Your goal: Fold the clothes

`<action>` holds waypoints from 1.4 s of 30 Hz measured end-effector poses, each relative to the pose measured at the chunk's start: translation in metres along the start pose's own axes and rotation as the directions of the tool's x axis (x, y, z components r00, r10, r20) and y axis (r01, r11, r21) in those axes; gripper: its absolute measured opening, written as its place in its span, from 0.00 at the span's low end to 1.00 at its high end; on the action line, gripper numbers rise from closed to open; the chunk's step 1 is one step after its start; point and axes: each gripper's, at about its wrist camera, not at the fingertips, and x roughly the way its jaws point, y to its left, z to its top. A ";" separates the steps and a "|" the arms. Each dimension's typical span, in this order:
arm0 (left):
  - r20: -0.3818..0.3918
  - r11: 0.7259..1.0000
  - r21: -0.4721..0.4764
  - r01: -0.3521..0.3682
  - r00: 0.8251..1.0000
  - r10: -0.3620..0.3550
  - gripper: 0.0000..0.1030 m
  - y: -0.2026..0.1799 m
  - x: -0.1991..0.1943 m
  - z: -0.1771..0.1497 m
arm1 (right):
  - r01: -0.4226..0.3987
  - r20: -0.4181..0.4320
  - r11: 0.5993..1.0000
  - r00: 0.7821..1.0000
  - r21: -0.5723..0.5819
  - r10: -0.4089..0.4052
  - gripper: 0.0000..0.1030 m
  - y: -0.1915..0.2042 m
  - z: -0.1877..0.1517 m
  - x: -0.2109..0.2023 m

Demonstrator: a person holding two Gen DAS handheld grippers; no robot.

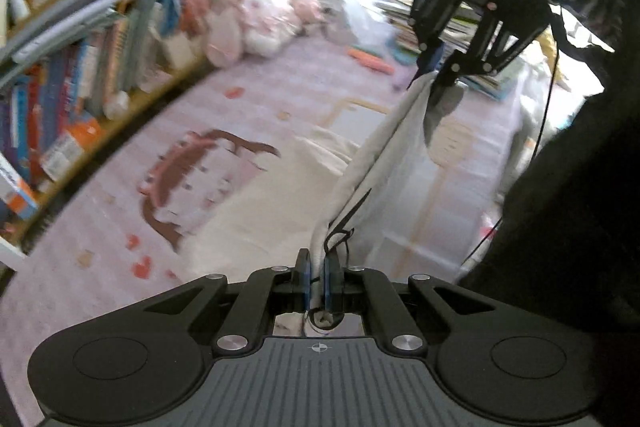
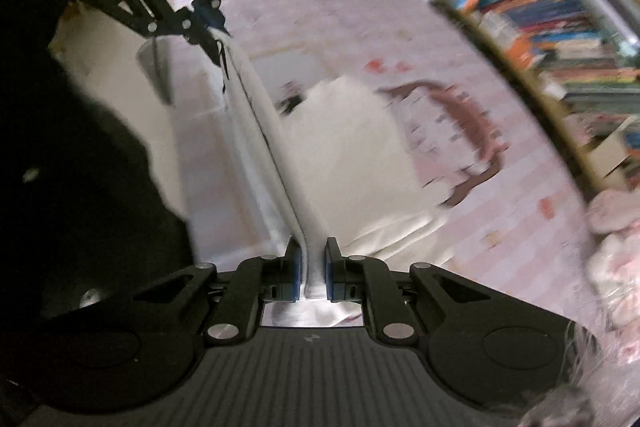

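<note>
A pale grey garment point(image 1: 384, 155) with a black drawstring is stretched taut between my two grippers above the bed. In the left wrist view my left gripper point(image 1: 317, 267) is shut on one end of its edge, beside the drawstring. My right gripper point(image 1: 428, 73) pinches the other end at the upper right. In the right wrist view my right gripper point(image 2: 313, 259) is shut on the bunched garment point(image 2: 264, 131), and my left gripper point(image 2: 214, 39) holds the far end at the upper left. The rest of the cloth hangs down and lies crumpled on the sheet.
The bed has a pink sheet point(image 1: 240, 131) with a brown print. A full bookshelf point(image 1: 80, 67) runs along its side, with pink plush toys point(image 1: 256, 23) at the end. A stack of books point(image 1: 452, 27) lies behind the right gripper. The person's dark clothing point(image 1: 580, 187) fills the right side.
</note>
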 end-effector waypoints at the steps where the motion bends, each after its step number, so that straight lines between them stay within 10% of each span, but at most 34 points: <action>1: 0.003 1.000 -0.003 -0.012 1.000 0.012 0.05 0.005 0.003 0.003 | 0.017 0.008 1.000 1.000 -0.004 -0.017 0.10 -0.005 0.004 0.000; 22: -0.090 0.986 -0.163 -0.016 0.996 0.001 0.12 0.107 0.106 0.002 | 0.050 -0.042 0.988 0.998 0.148 -0.044 0.10 -0.111 0.019 0.106; 29: -0.137 0.957 -0.268 -0.114 0.987 0.079 0.38 0.136 0.132 -0.010 | 0.089 -0.027 0.954 0.996 0.285 -0.085 0.25 -0.142 0.007 0.145; 36: 0.047 0.789 -0.598 -0.142 0.976 0.212 0.41 0.155 0.088 -0.059 | 0.124 0.082 0.714 0.966 0.689 -0.246 0.20 -0.167 -0.043 0.131; 42: 0.234 0.590 -0.803 0.083 0.955 0.184 0.42 0.128 0.069 -0.102 | -0.035 0.204 0.548 0.946 0.836 -0.251 0.20 -0.130 -0.078 0.091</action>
